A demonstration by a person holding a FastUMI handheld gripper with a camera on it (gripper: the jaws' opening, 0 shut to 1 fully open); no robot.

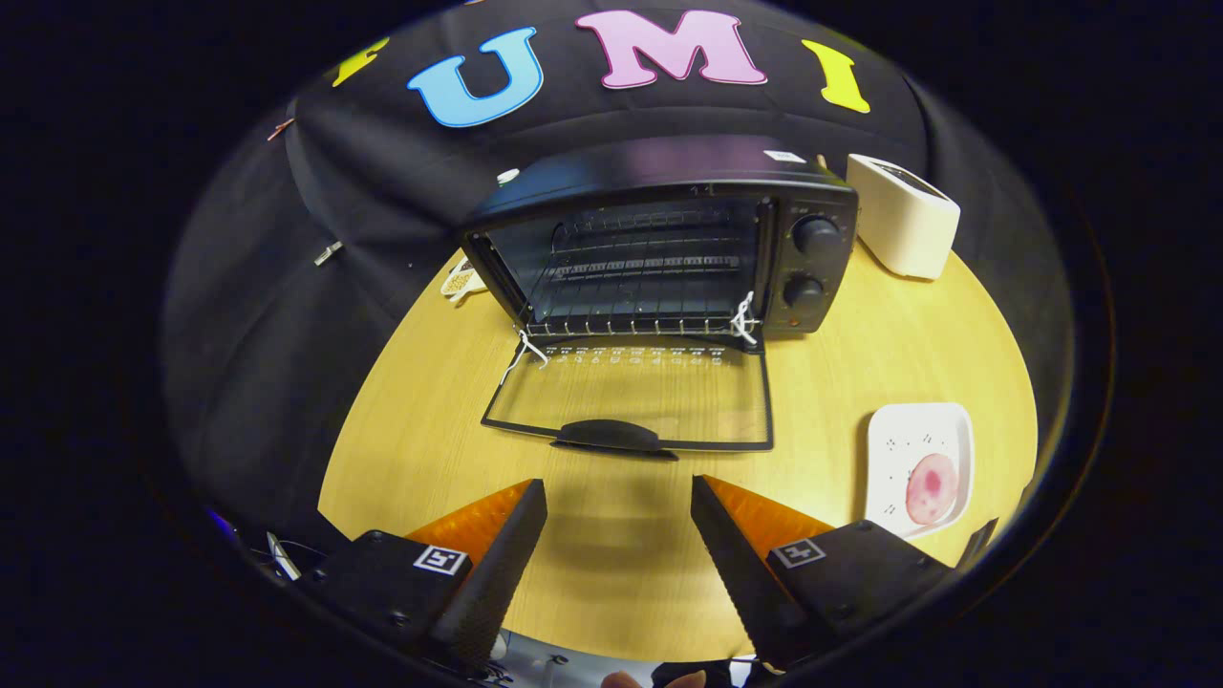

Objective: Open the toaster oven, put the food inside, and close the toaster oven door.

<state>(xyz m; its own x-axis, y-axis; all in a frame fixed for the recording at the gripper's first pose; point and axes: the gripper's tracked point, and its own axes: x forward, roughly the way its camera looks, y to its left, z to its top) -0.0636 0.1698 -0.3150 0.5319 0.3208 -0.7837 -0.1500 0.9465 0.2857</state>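
A black toaster oven (669,239) stands at the far side of the wooden table, beyond my fingers. Its glass door (631,401) lies folded down flat toward me, the handle (611,437) at its near edge just ahead of the fingertips. A wire rack (635,287) shows inside the cavity. The food, a round pink slice (932,487), lies on a white square plate (898,430) to the right of the door, beside my right finger. My gripper (619,492) is open, held above the table with nothing between its fingers.
A white toaster-like appliance (903,229) stands right of the oven at the table's back. A small pale object (461,282) lies behind the oven's left side. Bare tabletop (430,420) stretches left of the door. A fingertip (626,680) shows below the gripper.
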